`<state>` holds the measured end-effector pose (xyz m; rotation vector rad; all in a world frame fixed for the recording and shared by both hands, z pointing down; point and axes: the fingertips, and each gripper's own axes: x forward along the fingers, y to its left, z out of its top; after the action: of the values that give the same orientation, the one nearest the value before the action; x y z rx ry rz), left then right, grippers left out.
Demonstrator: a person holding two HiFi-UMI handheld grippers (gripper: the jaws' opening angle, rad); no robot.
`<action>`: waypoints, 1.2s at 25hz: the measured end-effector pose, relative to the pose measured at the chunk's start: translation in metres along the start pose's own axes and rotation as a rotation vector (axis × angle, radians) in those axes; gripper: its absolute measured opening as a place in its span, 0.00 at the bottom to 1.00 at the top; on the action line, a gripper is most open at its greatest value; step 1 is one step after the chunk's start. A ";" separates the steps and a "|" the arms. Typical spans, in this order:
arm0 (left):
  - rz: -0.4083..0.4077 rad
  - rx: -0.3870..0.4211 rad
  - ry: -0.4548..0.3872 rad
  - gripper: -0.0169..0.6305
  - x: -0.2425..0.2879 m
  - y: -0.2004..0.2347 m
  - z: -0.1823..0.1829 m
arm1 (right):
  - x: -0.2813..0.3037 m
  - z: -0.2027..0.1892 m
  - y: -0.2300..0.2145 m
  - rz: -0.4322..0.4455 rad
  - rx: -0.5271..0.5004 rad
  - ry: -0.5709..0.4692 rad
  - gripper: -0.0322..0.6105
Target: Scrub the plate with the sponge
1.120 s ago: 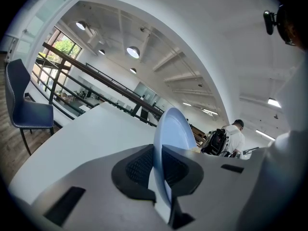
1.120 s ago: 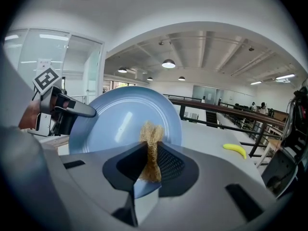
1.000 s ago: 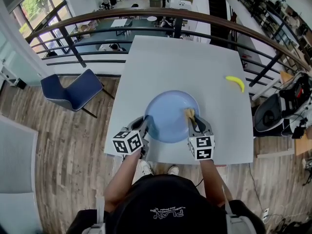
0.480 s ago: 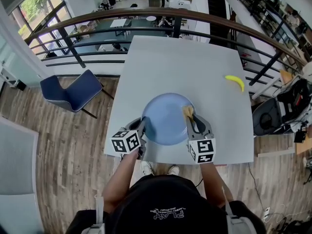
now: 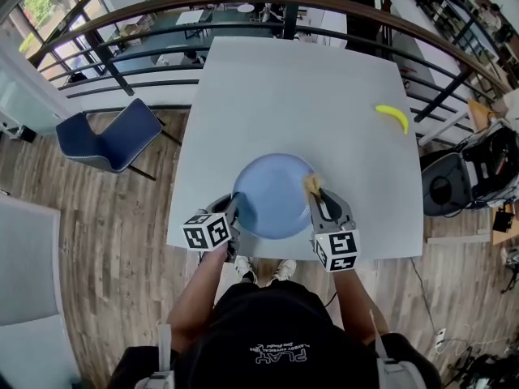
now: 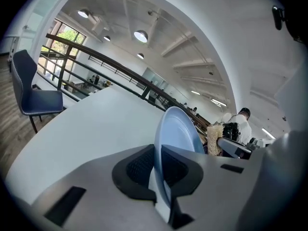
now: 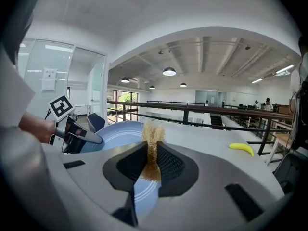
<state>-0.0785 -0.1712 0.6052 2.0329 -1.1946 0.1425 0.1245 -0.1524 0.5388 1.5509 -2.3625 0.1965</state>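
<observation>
**Plate clamped at left, sponge clamped at right**

Surface [image 5: 324,96]: white, square, with a dark railing [image 5: 243,6] curving past its far edge. A blue chair [image 5: 109,140] stands on the wood floor, off the surface's left side.

Plate [image 5: 272,197]: pale blue, round, near the surface's near edge and between the two grippers. Cannot tell whether it lies fully flat.

Left hand-held gripper [image 5: 235,209]: at the plate's left rim. Its own view shows the rim edge-on between the jaws, with both pads pressed against it. It is clamped on the plate.

Right hand-held gripper [image 5: 315,194]: at the plate's right rim, jaws closed on the sponge [image 5: 311,185].

Banana [image 5: 392,117]: yellow, lying alone toward the surface's far right, well apart from the plate.

Sponge, detail: tan and fibrous, pinched thin between the pads, with a frayed tuft standing out past the jaw tips. It sits over the plate's right rim. Contact with the plate cannot be confirmed.
</observation>
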 end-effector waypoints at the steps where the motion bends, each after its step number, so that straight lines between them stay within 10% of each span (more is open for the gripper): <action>1: 0.005 -0.005 0.015 0.07 0.003 0.004 -0.006 | 0.002 -0.006 0.004 0.007 0.005 0.013 0.16; 30: 0.165 -0.216 0.210 0.07 0.056 0.050 -0.119 | 0.008 -0.122 -0.010 0.062 0.115 0.233 0.16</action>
<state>-0.0548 -0.1463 0.7414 1.6880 -1.1887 0.2876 0.1521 -0.1295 0.6564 1.4189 -2.2503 0.5068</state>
